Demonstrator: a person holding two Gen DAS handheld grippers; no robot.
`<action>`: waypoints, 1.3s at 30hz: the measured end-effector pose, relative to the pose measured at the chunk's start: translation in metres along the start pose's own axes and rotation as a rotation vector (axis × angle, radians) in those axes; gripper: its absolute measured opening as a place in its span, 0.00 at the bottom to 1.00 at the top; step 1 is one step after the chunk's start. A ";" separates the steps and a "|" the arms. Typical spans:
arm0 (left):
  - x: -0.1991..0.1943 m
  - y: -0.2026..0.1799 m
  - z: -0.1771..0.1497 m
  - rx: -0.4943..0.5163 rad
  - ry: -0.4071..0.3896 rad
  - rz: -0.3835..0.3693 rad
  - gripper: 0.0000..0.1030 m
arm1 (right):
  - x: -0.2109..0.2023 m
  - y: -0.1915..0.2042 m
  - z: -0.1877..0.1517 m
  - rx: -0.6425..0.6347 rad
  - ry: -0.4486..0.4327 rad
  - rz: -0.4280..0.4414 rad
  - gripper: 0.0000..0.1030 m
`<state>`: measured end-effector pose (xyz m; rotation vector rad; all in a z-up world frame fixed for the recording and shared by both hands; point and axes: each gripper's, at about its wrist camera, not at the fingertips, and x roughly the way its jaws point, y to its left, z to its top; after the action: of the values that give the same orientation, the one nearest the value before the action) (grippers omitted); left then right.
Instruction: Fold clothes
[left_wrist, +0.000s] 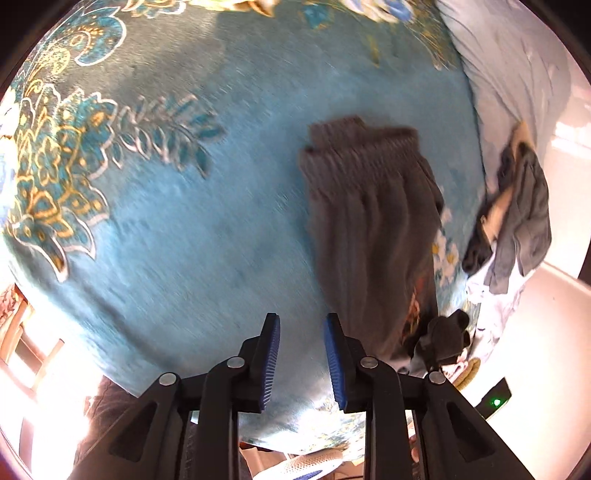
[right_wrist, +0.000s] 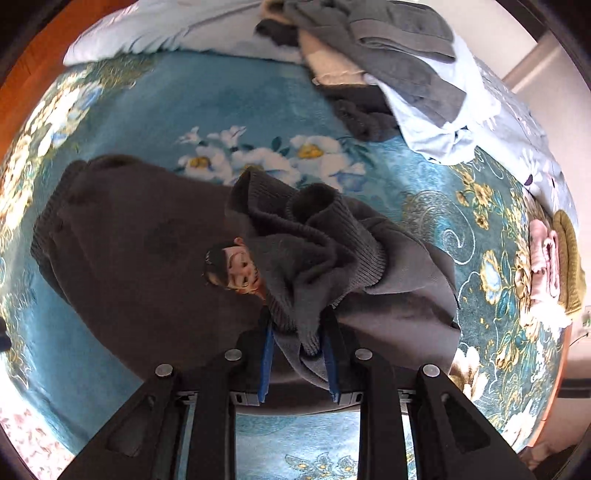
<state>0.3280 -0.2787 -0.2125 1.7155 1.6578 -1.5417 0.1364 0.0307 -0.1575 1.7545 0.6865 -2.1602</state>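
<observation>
A dark grey knitted sweatshirt with a printed picture on its front (right_wrist: 147, 251) lies spread on the teal floral bed blanket (right_wrist: 155, 110), its ribbed sleeve bunched up over the body. The right tongs (right_wrist: 299, 354) are clenched on that bunched sleeve cloth, which fills the gap between the blue pads (right_wrist: 266, 354). The left tongs (left_wrist: 301, 362) hang released and empty above bare blanket, just beside the sweatshirt's ribbed hem. The fabric looks thick, soft and limp, moderately heavy, likely to sag and drag rather than slip. Ribbed cuffs, hem and seams probably give the firmest hold. A heap of unfolded grey and pale garments (right_wrist: 388, 62) waits near the pillow.
</observation>
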 end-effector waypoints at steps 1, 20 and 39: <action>0.000 0.002 0.005 -0.003 0.000 -0.007 0.27 | 0.002 0.005 0.002 -0.005 0.011 -0.006 0.28; 0.057 -0.026 0.090 0.156 -0.062 -0.145 0.69 | -0.026 0.004 0.002 0.045 0.098 0.076 0.42; 0.082 -0.021 0.085 0.012 -0.095 -0.200 0.55 | -0.041 0.002 -0.003 0.018 0.149 0.044 0.42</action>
<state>0.2505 -0.2969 -0.3017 1.4951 1.8208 -1.6958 0.1496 0.0269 -0.1186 1.9361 0.6588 -2.0291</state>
